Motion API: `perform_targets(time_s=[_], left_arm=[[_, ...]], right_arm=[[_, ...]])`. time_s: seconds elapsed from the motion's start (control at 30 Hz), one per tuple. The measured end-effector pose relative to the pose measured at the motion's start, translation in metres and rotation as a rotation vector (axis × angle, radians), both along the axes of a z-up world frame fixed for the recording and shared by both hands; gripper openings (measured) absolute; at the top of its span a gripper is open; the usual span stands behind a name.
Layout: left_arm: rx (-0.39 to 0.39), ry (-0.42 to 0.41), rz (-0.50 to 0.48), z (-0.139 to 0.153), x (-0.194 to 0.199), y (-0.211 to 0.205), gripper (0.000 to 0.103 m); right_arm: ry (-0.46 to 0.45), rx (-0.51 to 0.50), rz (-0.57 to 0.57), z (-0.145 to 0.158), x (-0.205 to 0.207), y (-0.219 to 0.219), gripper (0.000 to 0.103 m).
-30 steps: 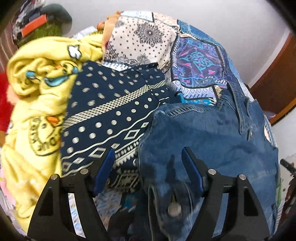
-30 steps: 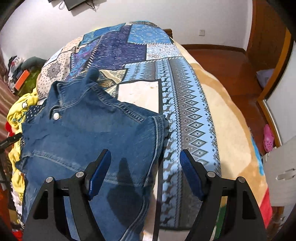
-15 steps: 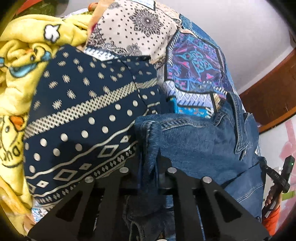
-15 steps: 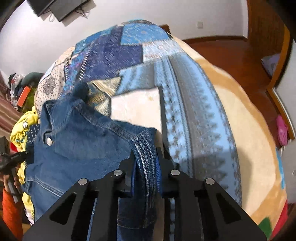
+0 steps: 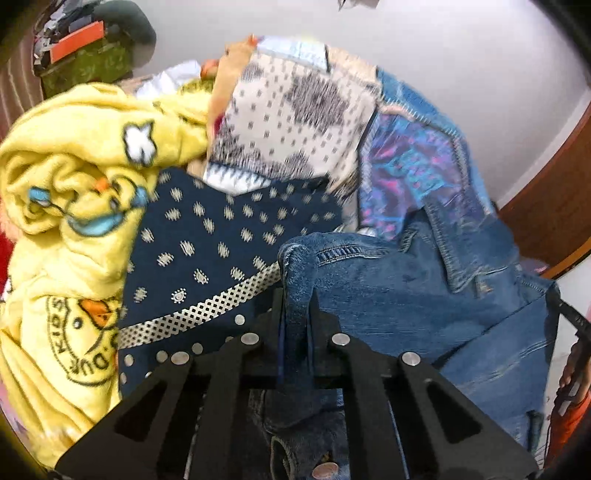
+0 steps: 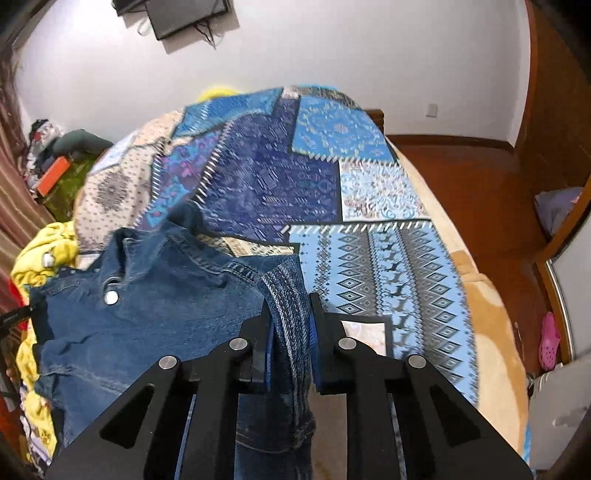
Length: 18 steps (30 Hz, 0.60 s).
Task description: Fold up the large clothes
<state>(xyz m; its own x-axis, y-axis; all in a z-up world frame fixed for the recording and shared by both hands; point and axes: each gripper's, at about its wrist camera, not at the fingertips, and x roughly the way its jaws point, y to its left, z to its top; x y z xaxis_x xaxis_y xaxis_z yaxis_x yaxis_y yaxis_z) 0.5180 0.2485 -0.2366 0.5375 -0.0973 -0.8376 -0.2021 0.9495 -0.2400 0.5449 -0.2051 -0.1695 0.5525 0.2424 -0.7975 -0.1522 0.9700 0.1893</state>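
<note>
A blue denim jacket (image 5: 399, 295) lies on a patchwork bedspread (image 6: 280, 173). My left gripper (image 5: 297, 299) is shut on a bunched edge of the jacket at its left side. My right gripper (image 6: 290, 306) is shut on the jacket's (image 6: 147, 314) right edge, which stands up as a fold between the pads. The jacket hangs between the two grippers, collar and a metal button (image 6: 109, 297) facing up.
A navy patterned garment (image 5: 221, 258) and a yellow duck-print blanket (image 5: 74, 206) lie left of the jacket. The bed's tan edge (image 6: 495, 332) drops to a wooden floor (image 6: 480, 177) on the right. A wall-mounted screen (image 6: 188, 14) hangs behind the bed.
One second ago both grippers were open over the jacket. Both have closed on its edges and lifted them, and the views have tilted up toward the far wall.
</note>
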Motion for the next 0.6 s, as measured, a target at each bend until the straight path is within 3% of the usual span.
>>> perform_targets(time_s=[0.17, 0.37, 0.47, 0.53, 0.6], left_arm=[[0.073, 0.046, -0.010, -0.027, 0.011, -0.007, 0.011], [0.238, 0.061, -0.056, -0.035, 0.005, -0.029, 0.021], [0.296, 0.083, -0.087, -0.025, -0.003, -0.039, 0.022], [0.295, 0.079, -0.100, -0.011, -0.012, -0.042, 0.030], [0.279, 0.060, -0.100, 0.004, -0.023, -0.046, 0.042]], right_arm=[[0.079, -0.030, -0.005, -0.040, 0.011, 0.001, 0.015], [0.097, -0.122, 0.019, -0.049, 0.004, 0.004, 0.026], [0.120, -0.148, 0.008, -0.038, -0.002, 0.003, 0.045], [0.108, -0.129, -0.012, -0.025, -0.009, -0.002, 0.061], [0.086, -0.089, -0.018, -0.010, -0.018, -0.007, 0.061]])
